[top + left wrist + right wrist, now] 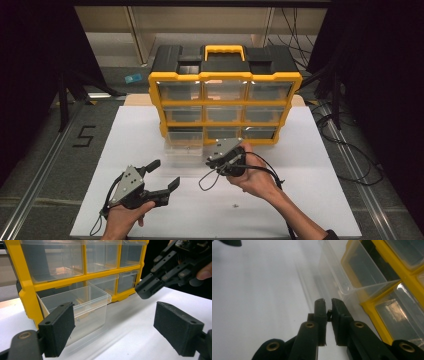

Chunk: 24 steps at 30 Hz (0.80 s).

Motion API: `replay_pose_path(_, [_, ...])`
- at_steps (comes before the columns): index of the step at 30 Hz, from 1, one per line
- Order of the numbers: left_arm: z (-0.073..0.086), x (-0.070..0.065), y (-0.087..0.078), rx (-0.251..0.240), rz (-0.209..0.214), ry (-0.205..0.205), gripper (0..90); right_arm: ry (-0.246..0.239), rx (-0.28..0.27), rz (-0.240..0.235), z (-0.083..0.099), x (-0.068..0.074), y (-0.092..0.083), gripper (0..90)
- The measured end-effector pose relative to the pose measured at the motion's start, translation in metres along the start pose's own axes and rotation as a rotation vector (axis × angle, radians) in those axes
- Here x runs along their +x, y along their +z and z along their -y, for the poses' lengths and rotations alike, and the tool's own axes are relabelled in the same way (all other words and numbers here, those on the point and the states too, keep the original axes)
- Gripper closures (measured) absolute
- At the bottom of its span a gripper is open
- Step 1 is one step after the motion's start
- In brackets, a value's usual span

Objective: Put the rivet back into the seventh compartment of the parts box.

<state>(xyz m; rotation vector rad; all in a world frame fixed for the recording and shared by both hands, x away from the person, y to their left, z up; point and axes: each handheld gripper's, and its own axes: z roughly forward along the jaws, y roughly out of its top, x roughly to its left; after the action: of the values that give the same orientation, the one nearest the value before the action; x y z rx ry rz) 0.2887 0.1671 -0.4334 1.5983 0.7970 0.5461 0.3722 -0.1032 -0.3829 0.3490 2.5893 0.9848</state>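
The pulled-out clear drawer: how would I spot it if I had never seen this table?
Find the yellow and black organizer cabinet standing at the back of the white table. Look along its bottom row to the left end. There one clear plastic drawer sticks out over the table, while the other drawers sit flush in the yellow frame.

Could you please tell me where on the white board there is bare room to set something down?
The white board is bare right of the right hand-held gripper, and along its left edge beside the yellow-and-black drawer cabinet. It is crowded in front of the cabinet, where the clear plastic drawer is pulled out, and near the left hand-held gripper.
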Motion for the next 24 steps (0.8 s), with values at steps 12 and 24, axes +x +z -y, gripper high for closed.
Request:
replay_pose_path(12, [0.0,0.0,0.0,0.0,0.002,0.001,16.7,0.02,-0.058,0.017,-0.025,-0.014,0.007,82.9])
replay_pose_path(24, [0.0,0.0,0.0,-0.001,0.004,0.0,16.8,0.019,-0.076,0.026,-0.048,-0.028,0.022,82.8])
